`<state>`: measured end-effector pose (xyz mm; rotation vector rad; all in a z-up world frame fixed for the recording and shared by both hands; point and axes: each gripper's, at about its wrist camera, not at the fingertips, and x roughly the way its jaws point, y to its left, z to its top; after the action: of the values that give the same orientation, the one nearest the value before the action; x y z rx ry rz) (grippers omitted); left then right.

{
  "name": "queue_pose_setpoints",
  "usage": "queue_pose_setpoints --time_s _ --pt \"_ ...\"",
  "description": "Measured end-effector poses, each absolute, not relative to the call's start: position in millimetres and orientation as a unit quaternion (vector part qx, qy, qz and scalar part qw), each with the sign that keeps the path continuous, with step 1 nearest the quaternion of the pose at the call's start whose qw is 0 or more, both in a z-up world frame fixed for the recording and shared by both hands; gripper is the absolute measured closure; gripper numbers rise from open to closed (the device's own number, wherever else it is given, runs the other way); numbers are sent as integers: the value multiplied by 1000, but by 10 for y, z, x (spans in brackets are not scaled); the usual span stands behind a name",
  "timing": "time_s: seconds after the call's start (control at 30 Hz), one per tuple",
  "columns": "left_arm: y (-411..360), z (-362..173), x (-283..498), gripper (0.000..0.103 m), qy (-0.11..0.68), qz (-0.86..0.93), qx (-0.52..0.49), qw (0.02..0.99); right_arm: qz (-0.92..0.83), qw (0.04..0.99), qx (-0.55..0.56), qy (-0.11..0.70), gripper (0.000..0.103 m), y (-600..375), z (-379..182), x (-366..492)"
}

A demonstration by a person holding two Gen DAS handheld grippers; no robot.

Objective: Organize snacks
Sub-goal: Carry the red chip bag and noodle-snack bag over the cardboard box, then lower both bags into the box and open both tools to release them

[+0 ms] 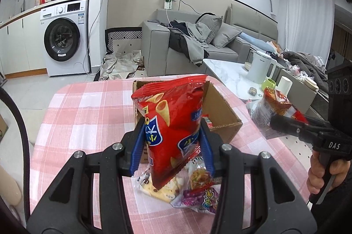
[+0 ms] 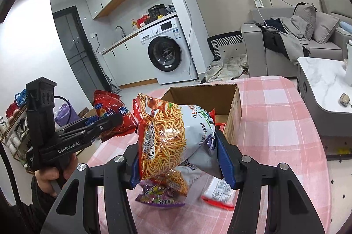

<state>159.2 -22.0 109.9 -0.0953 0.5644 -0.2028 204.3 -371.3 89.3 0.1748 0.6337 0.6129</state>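
At the right edge of the left wrist view, white letters "DAS" are showing on the black body of the right gripper (image 1: 275,121). At the lower left of the right wrist view, "GenRobot.AI" is showing in white on the left gripper (image 2: 114,120). Print is covering the red bag (image 1: 173,124) and the noodle bag (image 2: 176,137), too distorted to read reliably.

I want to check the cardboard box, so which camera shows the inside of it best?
The right wrist view: the cardboard box opens toward it, showing inner walls. In the left wrist view the red chip bag hides most of the box.
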Motion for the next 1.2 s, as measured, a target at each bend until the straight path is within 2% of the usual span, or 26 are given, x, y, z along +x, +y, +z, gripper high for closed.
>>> queue_pose_setpoints --time_s 0.53,1.2 --pt "-277 1067 2257 61 286 -90 -33 953 302 893 93 321 45 -3562 832 2577" --pt "-273 775 3051 61 313 -80 -21 946 309 876 106 355 45 -3404 615 3223"
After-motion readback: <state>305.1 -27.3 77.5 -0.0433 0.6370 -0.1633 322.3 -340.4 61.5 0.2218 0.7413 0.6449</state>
